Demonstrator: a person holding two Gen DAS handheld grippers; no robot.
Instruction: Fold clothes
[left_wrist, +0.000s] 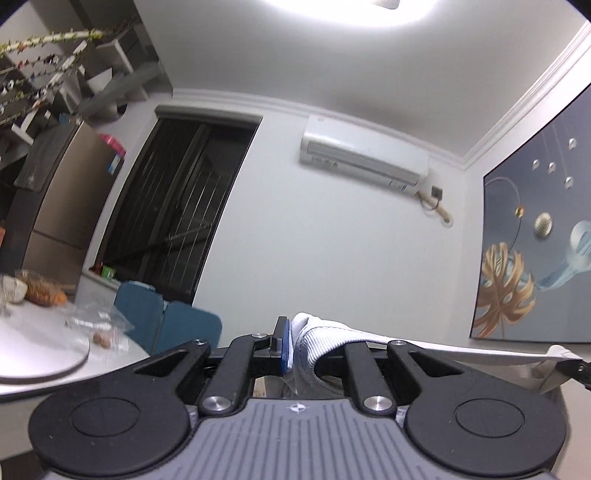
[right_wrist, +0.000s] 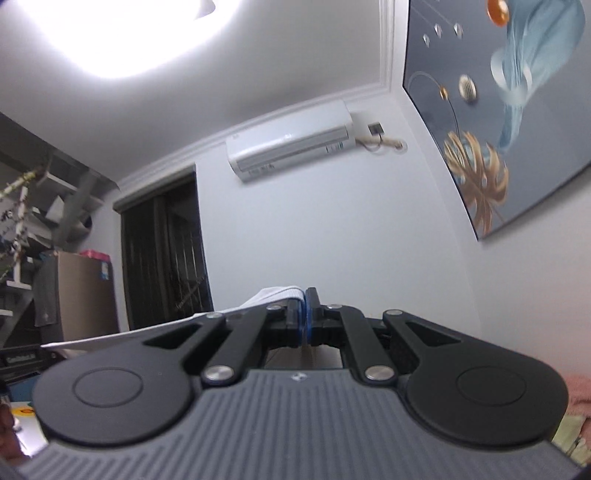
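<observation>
My left claw (left_wrist: 314, 343) and right claw (right_wrist: 304, 317) both clamp the white ribbed-knit garment (left_wrist: 424, 349), stretched taut between them across lower frame.

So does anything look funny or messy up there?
Nothing looks broken or spilled. The white ribbed-knit garment is pinched in the left gripper and the right gripper, with its edge pulled taut between them. The round white table holds loose snacks and plastic wrappers.
</observation>
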